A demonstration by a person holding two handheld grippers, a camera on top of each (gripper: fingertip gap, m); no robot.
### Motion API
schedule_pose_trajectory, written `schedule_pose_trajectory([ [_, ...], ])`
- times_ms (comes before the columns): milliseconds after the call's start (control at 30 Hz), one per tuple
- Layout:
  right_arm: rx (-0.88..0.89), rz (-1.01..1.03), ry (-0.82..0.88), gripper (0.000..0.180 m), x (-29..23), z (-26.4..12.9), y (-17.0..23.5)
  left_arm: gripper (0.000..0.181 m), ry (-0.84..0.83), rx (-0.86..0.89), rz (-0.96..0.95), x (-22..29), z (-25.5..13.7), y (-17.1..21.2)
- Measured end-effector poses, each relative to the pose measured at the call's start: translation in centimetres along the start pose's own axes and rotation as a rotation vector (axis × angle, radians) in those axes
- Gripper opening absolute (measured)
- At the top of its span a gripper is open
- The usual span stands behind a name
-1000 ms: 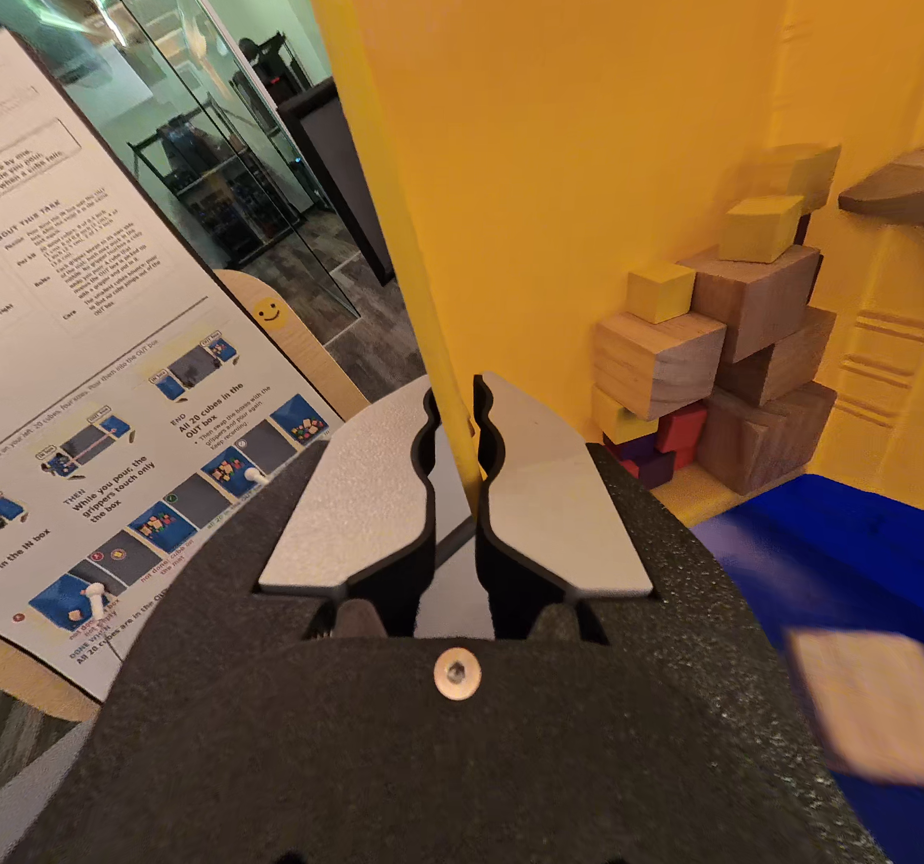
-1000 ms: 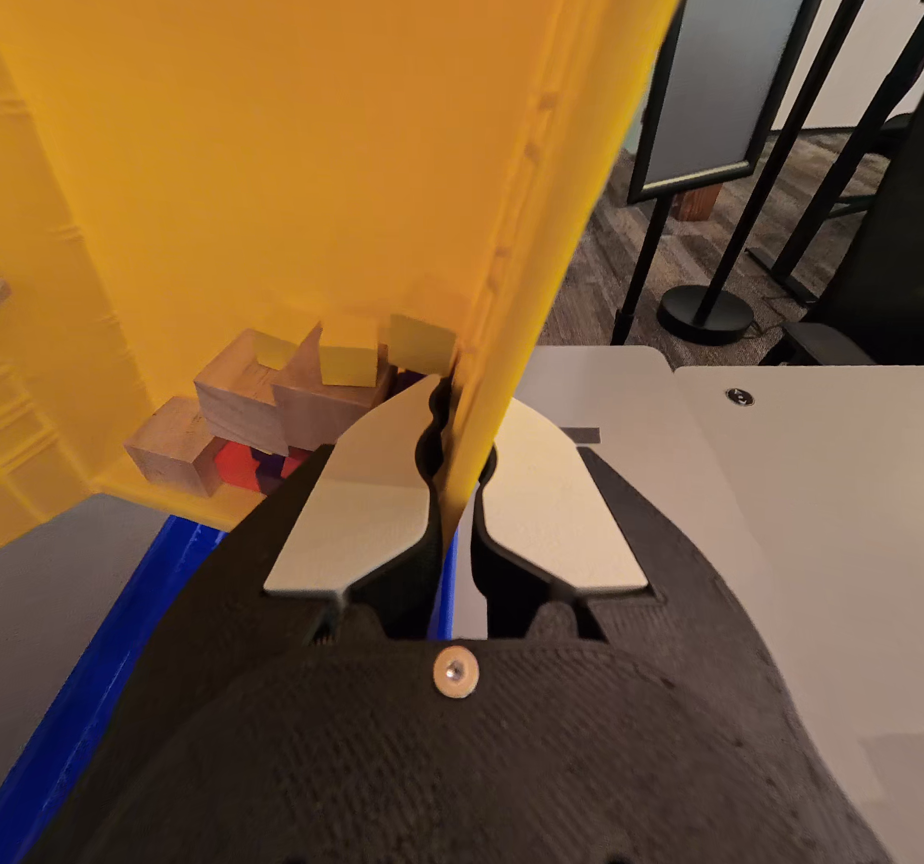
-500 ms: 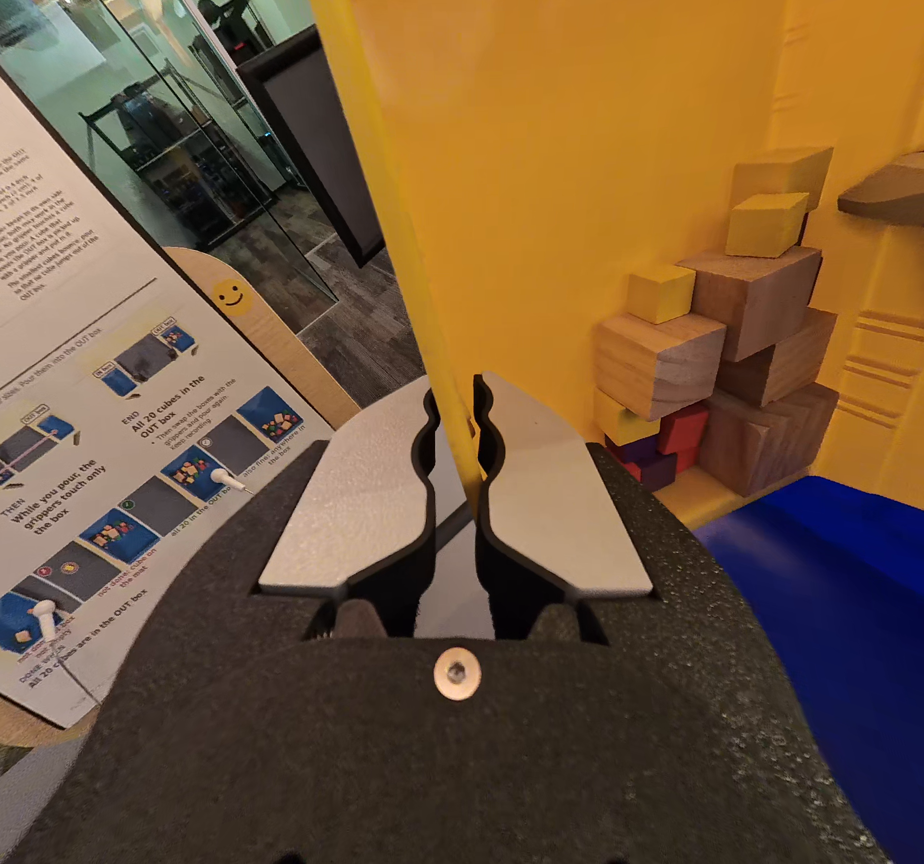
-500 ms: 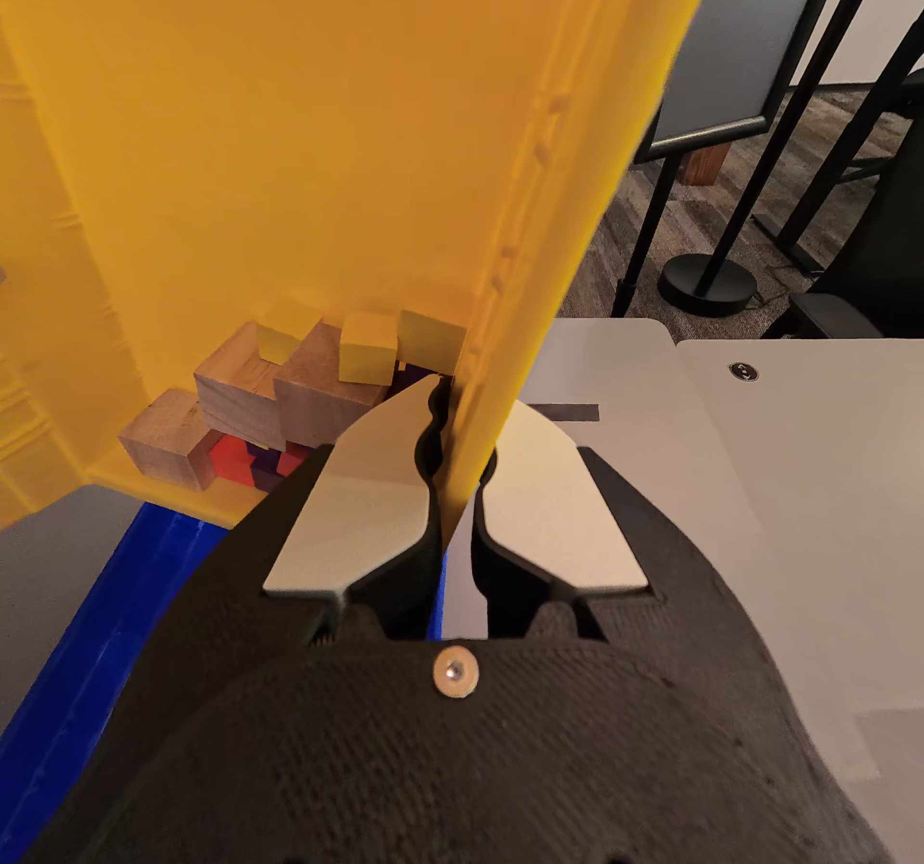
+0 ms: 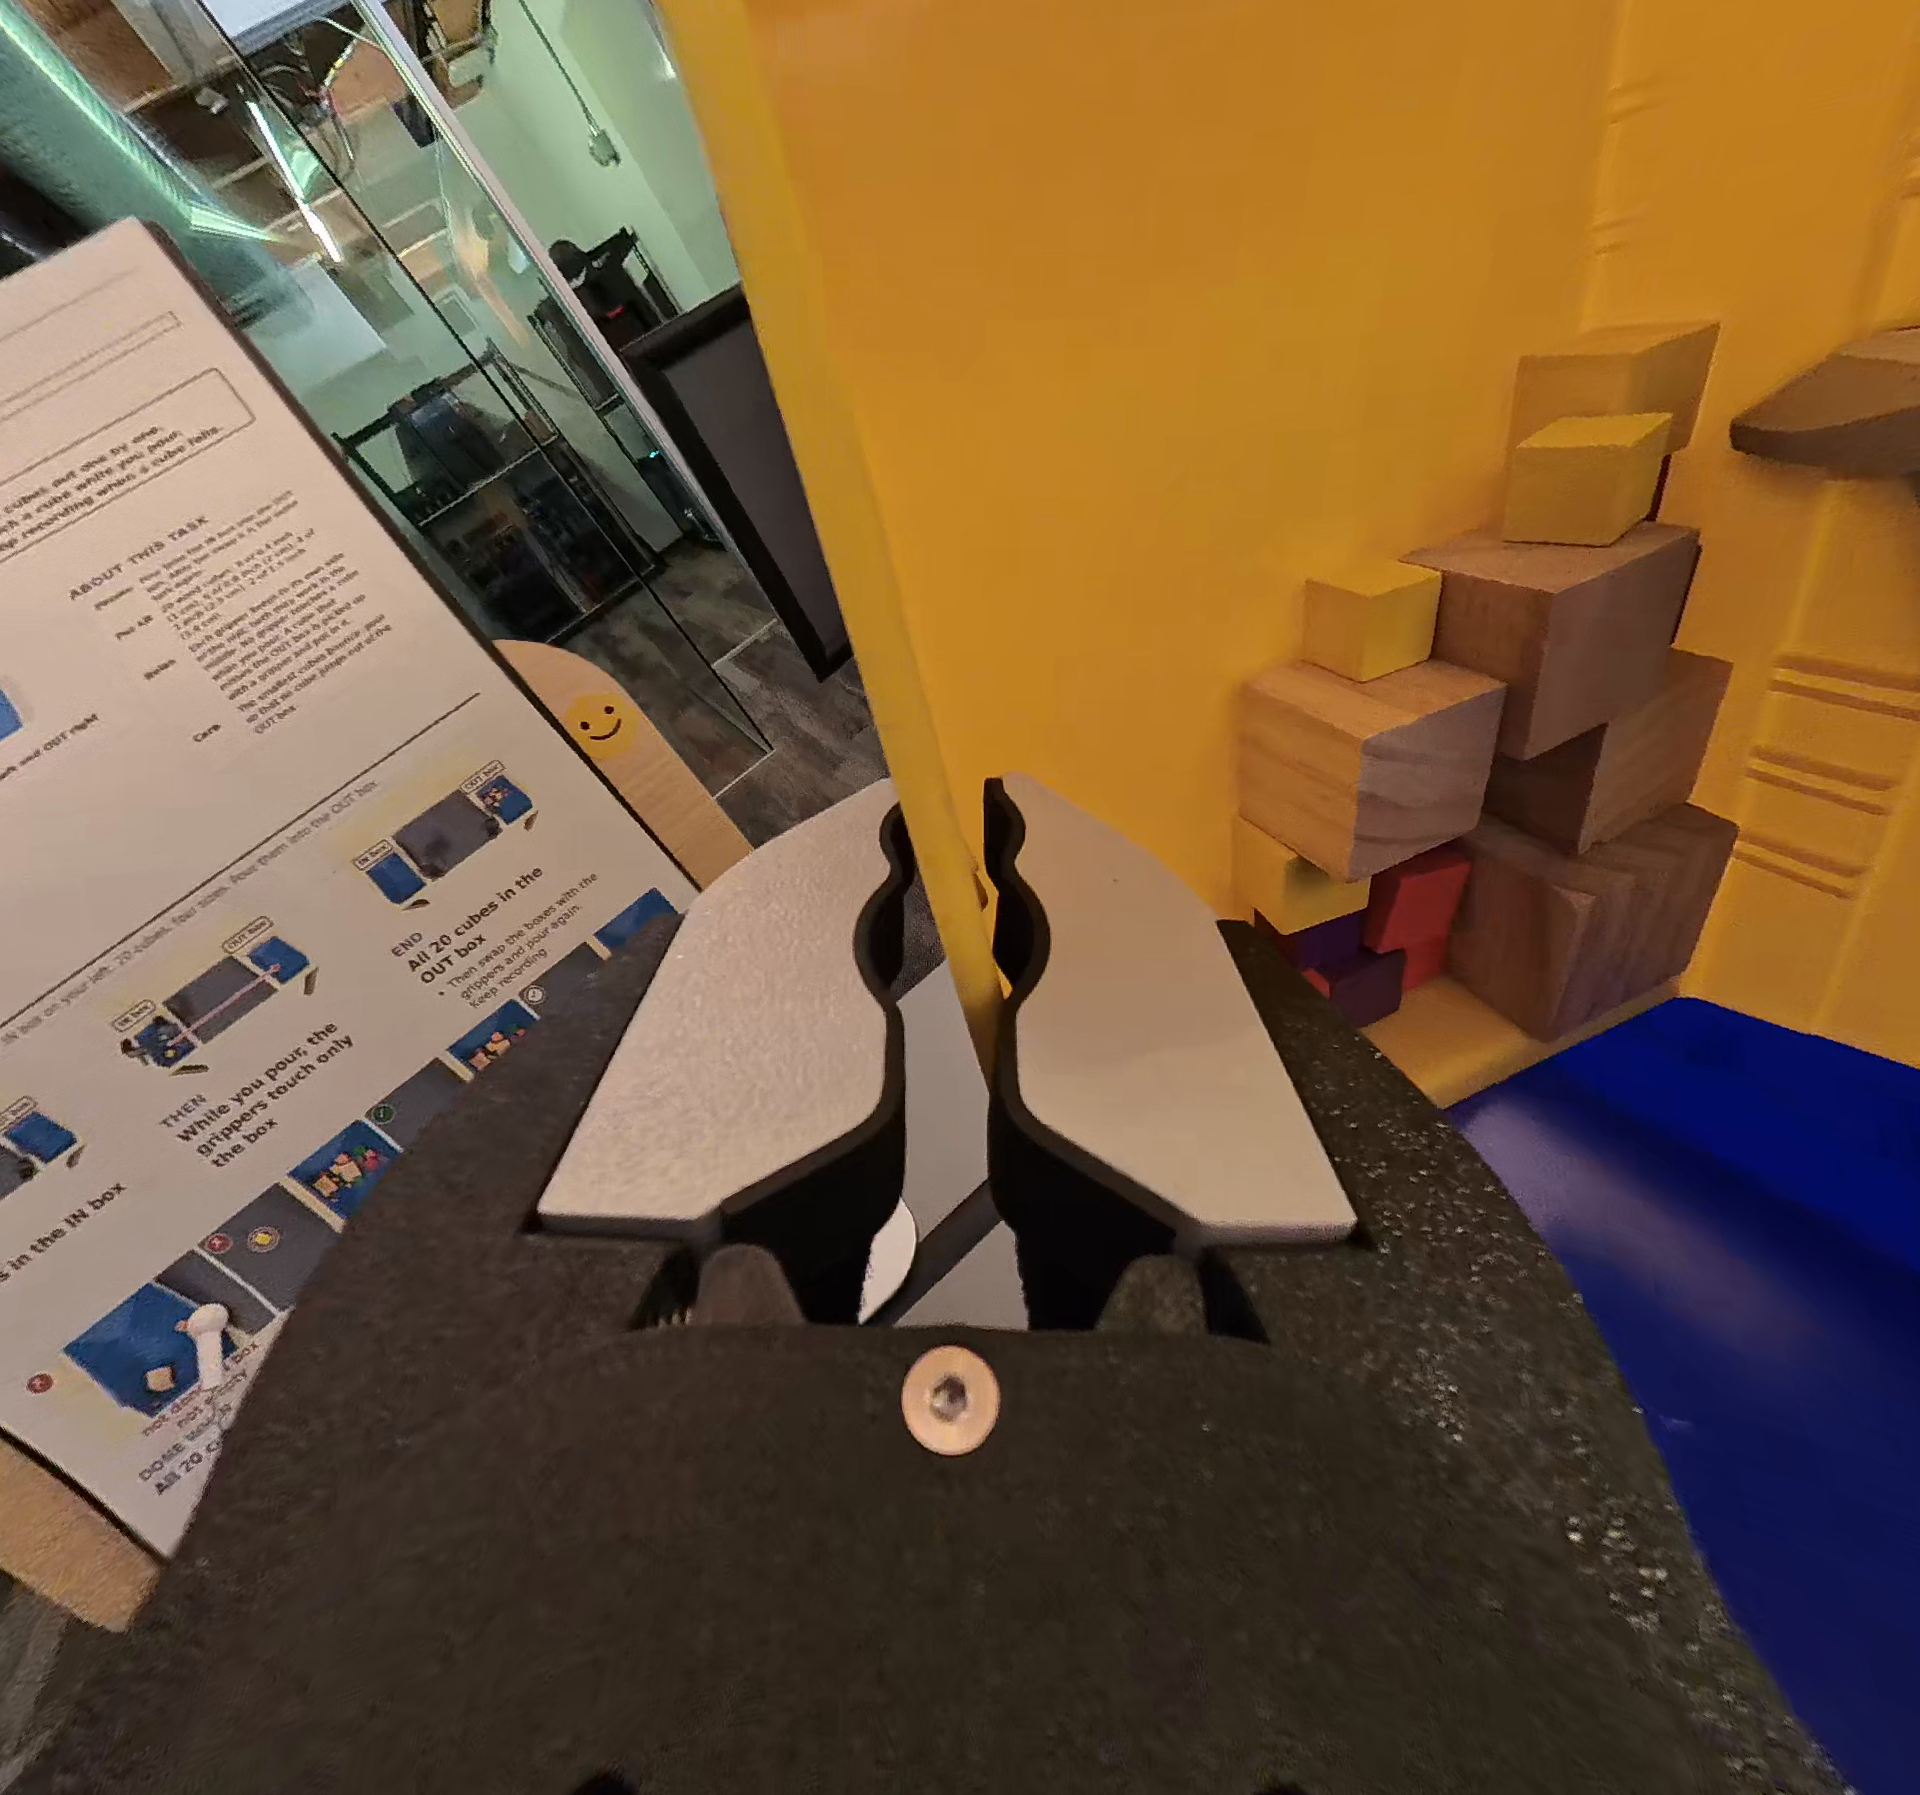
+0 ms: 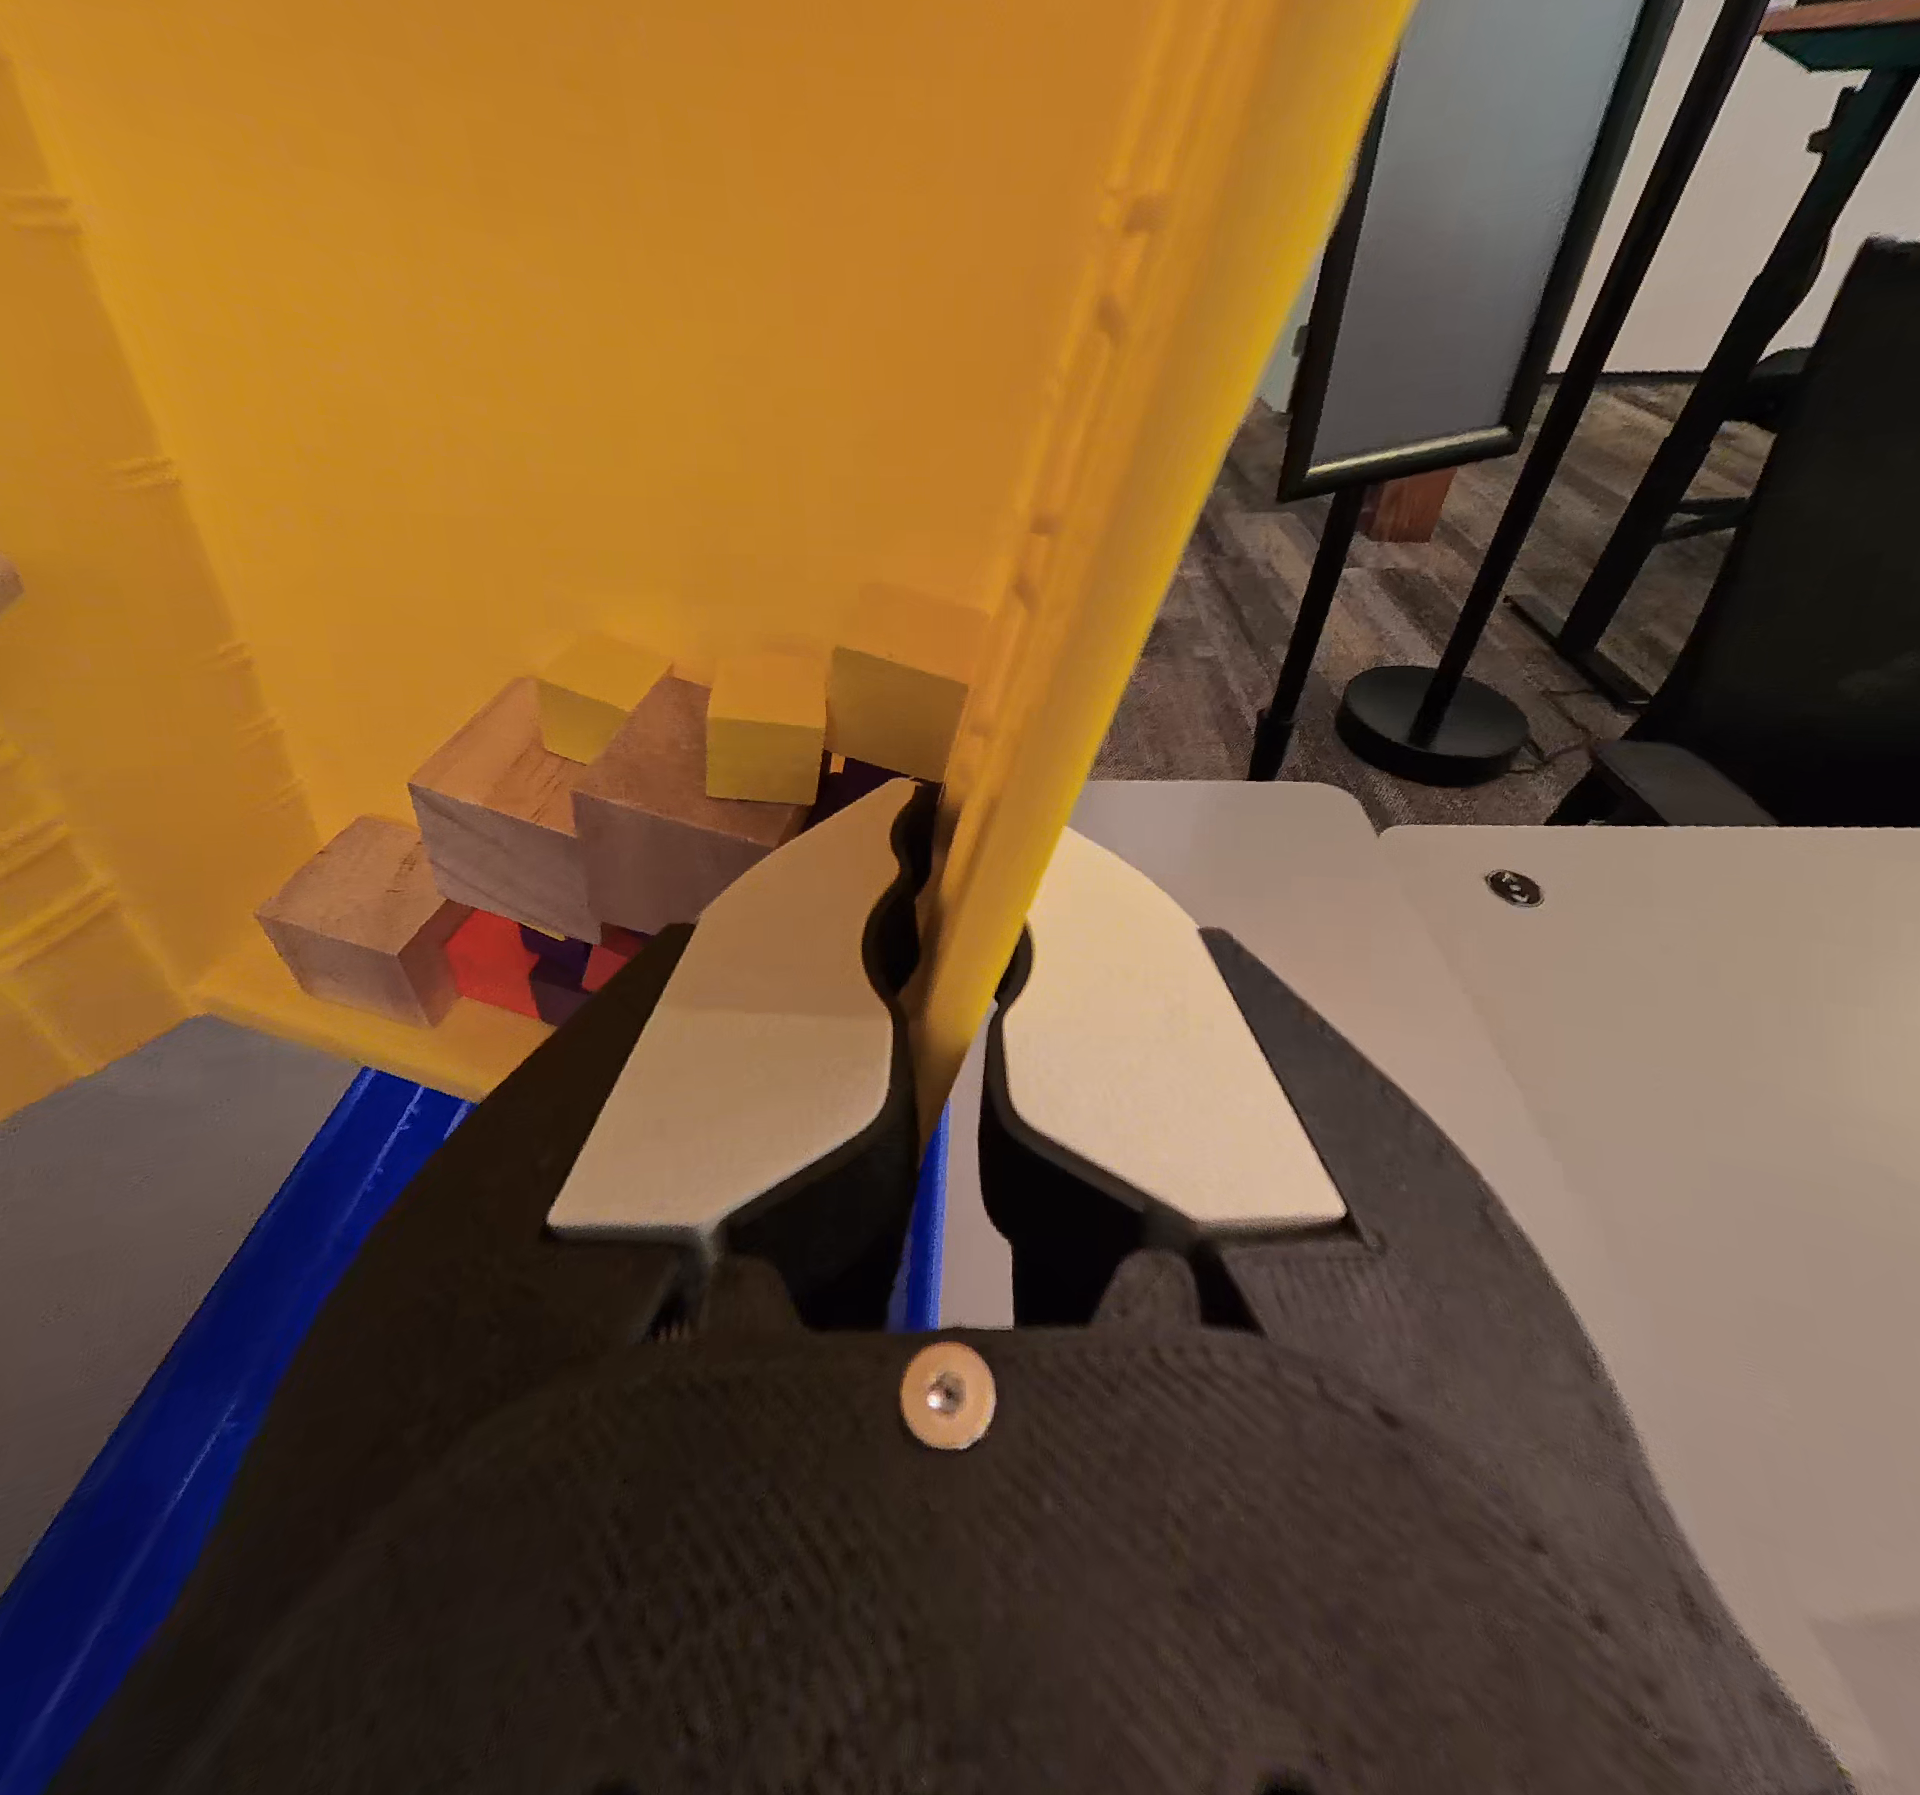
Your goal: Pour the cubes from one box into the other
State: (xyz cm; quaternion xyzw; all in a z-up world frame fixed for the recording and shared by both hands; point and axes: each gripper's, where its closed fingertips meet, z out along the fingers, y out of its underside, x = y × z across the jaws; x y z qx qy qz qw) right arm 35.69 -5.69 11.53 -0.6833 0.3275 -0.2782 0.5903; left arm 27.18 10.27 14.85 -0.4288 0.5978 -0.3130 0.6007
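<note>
A yellow box is held tilted up steeply over a blue box. My left gripper is shut on the yellow box's left wall. My right gripper is shut on its right wall. Several cubes, wooden, yellow, red and purple, are piled in the yellow box's lower corner at its lip. They also show in the right wrist view, just above the blue box's rim. The inside of the blue box is mostly hidden.
A printed instruction sheet leans at the left on a wooden stand. A grey table lies to the right. Black sign stands and a dark chair stand beyond the table. Glass walls are at the back left.
A wooden cube that was falling past the left gripper a second ago is gone from view. The pile stays in the corner. The left gripper's view swung right, then back left.
</note>
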Motion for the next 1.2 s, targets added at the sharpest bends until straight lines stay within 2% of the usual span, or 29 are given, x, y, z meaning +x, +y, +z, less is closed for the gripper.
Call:
schedule_pose_trajectory([
  [233, -0.018, -0.017, 0.002, 0.004, -1.3, 0.4, -0.1, 0.011, 0.011, -0.028, -0.054, -1.2, -0.1, 0.9],
  [333, -0.073, -0.007, -0.004, 0.005, -1.4, 0.9, 0.9, 0.009, 0.000, -0.074, -0.024, -1.2, 0.5, 1.9],
  [800, -0.103, 0.026, -0.010, 0.005, -0.2, 2.0, 2.5, 0.011, 0.025, -0.102, -0.012, 0.1, 1.9, 2.5],
  [1200, -0.013, -0.014, 0.026, 0.005, -0.7, 2.0, 1.4, 0.011, 0.035, 0.026, -0.008, -0.9, 2.1, 2.3],
])
